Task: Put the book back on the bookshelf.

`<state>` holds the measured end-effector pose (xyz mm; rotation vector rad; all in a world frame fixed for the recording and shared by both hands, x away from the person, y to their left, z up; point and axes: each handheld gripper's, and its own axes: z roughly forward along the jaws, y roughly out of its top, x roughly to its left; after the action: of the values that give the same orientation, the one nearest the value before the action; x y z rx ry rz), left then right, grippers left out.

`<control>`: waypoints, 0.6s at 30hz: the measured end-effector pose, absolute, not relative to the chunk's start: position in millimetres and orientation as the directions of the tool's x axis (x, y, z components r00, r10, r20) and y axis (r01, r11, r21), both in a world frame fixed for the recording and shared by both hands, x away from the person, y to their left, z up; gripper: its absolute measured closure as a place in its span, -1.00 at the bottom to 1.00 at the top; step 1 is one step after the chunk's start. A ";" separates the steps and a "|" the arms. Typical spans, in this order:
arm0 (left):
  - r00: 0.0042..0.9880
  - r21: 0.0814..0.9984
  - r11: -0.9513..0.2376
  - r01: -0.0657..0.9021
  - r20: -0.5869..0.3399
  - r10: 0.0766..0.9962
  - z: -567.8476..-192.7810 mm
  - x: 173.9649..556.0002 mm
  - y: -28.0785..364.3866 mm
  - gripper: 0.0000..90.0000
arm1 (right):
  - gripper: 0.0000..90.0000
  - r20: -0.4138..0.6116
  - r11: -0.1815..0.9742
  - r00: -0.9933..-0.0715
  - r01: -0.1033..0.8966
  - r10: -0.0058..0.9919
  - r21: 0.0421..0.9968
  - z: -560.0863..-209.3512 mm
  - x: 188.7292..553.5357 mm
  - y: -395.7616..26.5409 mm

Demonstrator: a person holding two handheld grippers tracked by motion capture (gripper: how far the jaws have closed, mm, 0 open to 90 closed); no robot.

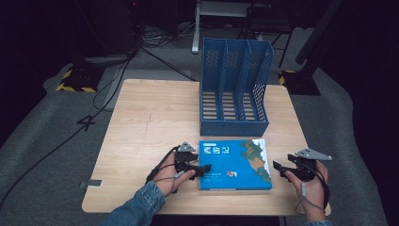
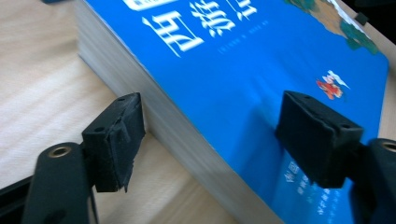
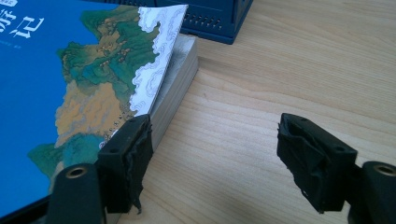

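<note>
In the left gripper view the left gripper (image 2: 210, 135) has its jaws spread wide across the book (image 2: 243, 84): one pad sits low at the left of the frame against the page edge, the other lies over the blue cover at right. The book's edge runs between them, not pinched. In the high view this gripper (image 1: 203, 168) sits at the book's (image 1: 234, 165) left edge, low in the frame and left of centre, held by the left hand (image 1: 171, 176) in a denim sleeve (image 1: 136, 207).

In the right gripper view the right gripper (image 3: 212, 163) also has its jaws spread; the left pad stands just beside the book's (image 3: 70, 93) page edge at the lower left of the frame, the other over bare table (image 3: 280, 70) at right. In the high view it (image 1: 276, 166) lies near the book's right edge, at lower right, held by the right hand (image 1: 310, 181).

The book lies flat on the table (image 1: 150, 117), low in the frame at centre, blue cover up with white characters and a green and orange landscape on its right part. Just beyond it, at upper centre, stands a blue file rack (image 1: 234, 87) with three slots, close to the book's far edge. Past the table, cables (image 1: 117, 70) cross the grey floor at upper left.
</note>
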<state>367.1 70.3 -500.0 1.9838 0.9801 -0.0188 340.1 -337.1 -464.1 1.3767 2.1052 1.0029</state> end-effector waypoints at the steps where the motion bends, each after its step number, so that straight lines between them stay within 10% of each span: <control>1: 0.687 0.713 -0.287 0.639 -0.363 0.629 -499.9 366.3 69.5 -0.57 | -0.38 0.032 0.246 -0.415 0.599 0.909 0.762 -464.1 340.0 -337.3; 18: 0.773 0.776 -0.387 0.498 -0.195 0.603 -481.3 360.3 72.5 -0.20 | -0.38 0.022 0.257 -0.421 0.595 0.907 0.762 -465.8 340.3 -337.2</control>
<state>360.3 72.5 -481.3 2.0599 0.8219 0.1474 340.3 -337.2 -465.8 1.3639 2.1119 0.9948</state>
